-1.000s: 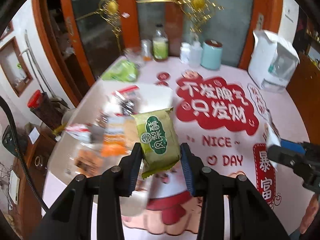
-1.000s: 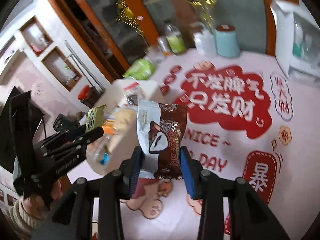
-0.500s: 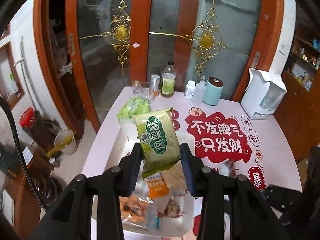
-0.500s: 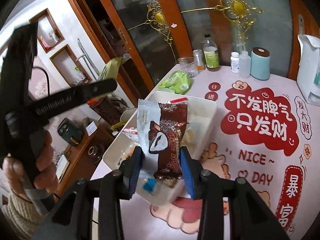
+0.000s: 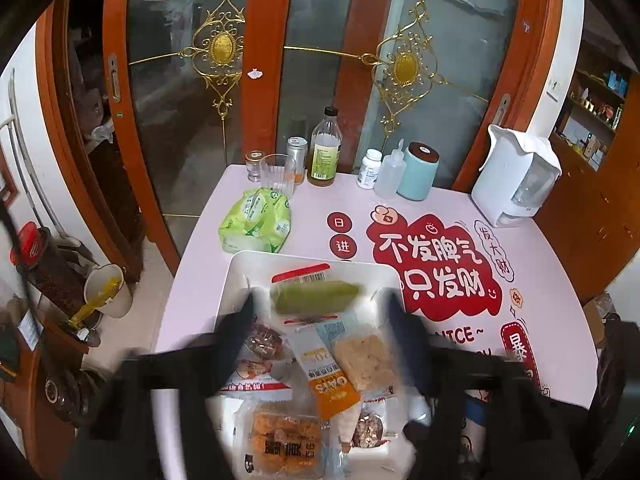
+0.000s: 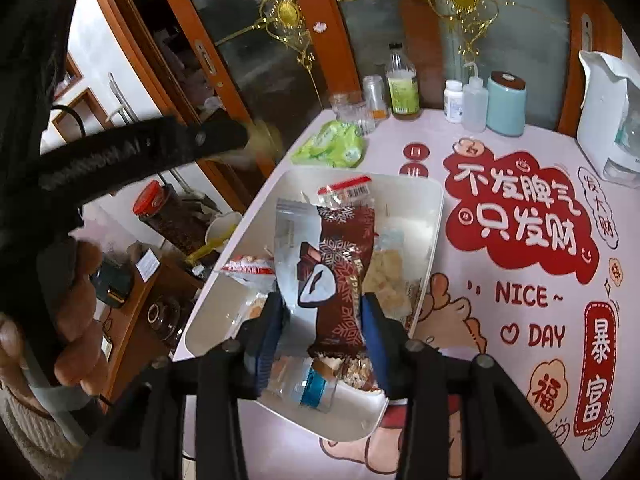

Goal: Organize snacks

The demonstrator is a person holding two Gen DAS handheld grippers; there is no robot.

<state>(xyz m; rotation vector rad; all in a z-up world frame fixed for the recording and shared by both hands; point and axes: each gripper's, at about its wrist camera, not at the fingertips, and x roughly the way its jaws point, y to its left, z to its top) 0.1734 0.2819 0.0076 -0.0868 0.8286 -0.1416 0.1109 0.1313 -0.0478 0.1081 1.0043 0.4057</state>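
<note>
Glossy printed tablecloth, rectangular white plastic tray of crinkly snack packets.

Both wrist cameras looked steeply down from close above the white tray on the counter, facing the glass doors. The right view sat further right, catching the left gripper; both shared tray, bottles and red lettering.

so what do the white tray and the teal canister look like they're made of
White tray: probably plastic, a smooth, faintly glossy, moulded shell with rounded corners. Teal canister: matte, even coating, possibly painted metal or ceramic; its dark brown lid looks wood-like, though that is uncertain.
</note>
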